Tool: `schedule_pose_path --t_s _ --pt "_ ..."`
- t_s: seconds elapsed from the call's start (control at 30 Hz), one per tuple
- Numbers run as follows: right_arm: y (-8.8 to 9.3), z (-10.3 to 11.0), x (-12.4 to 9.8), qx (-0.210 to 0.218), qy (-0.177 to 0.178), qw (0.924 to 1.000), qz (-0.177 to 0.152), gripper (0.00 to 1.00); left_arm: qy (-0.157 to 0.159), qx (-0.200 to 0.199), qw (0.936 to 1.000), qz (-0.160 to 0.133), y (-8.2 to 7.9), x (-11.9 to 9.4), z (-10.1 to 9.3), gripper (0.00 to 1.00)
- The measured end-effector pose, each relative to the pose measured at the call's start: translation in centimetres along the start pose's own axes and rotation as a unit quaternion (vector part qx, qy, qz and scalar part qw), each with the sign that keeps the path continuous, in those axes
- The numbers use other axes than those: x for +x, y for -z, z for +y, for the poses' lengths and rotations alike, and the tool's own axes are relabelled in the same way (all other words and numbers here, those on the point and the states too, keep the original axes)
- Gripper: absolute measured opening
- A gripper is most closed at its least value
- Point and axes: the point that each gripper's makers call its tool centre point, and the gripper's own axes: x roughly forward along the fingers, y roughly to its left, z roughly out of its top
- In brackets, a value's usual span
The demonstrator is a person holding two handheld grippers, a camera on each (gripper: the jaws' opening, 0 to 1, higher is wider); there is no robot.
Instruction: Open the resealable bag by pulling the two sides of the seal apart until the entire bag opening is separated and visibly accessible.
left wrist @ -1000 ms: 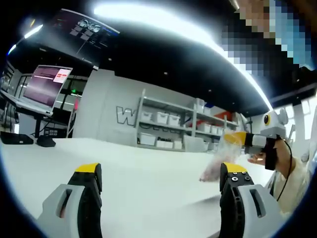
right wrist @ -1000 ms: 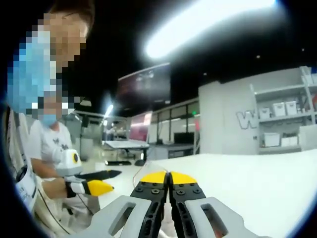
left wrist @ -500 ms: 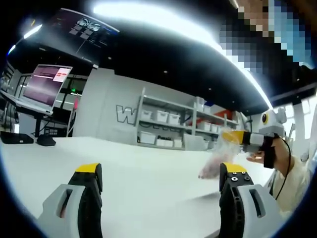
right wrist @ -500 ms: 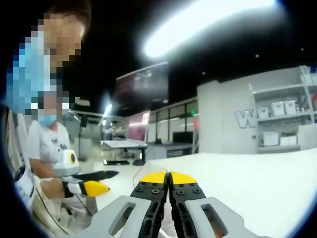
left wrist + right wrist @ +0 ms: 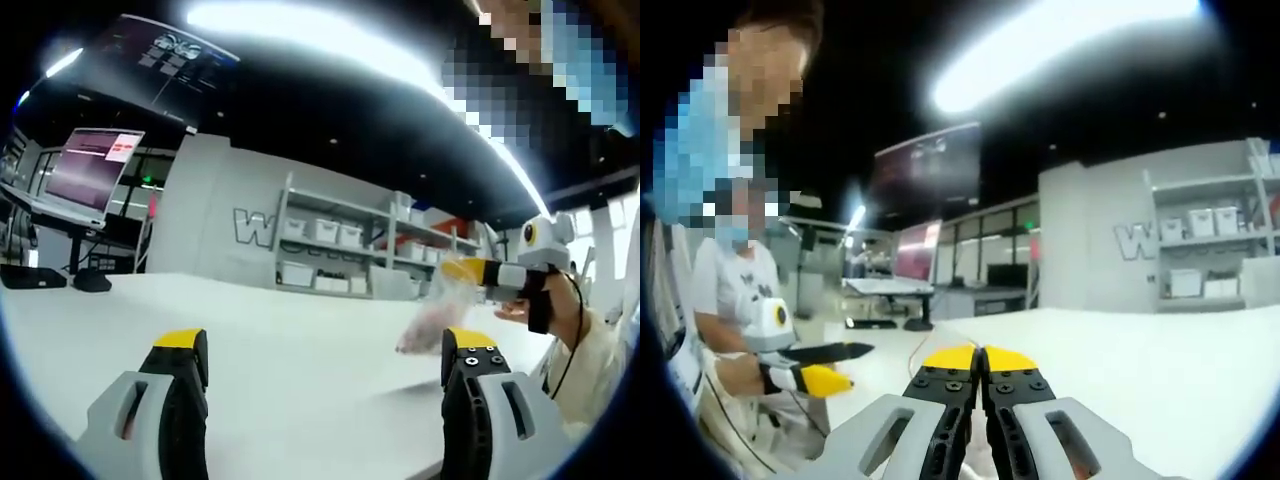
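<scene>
Hanging from right tongs (image 5: 462,268): bag (image 5: 432,318)

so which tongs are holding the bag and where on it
The right tongs pinch the clear bag at its top edge, and it hangs above the white table. The left tongs are open, holding nothing.
</scene>
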Motion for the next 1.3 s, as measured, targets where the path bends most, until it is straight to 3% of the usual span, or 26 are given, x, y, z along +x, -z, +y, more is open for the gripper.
schedule_pose_path --t_s 1.3 --pt "0.1 -1.4 1.5 -0.027 -0.002 0.9993 0.024 0.00 -0.003 -0.001 1.0000 0.005 0.4 -0.4 0.4 0.94"
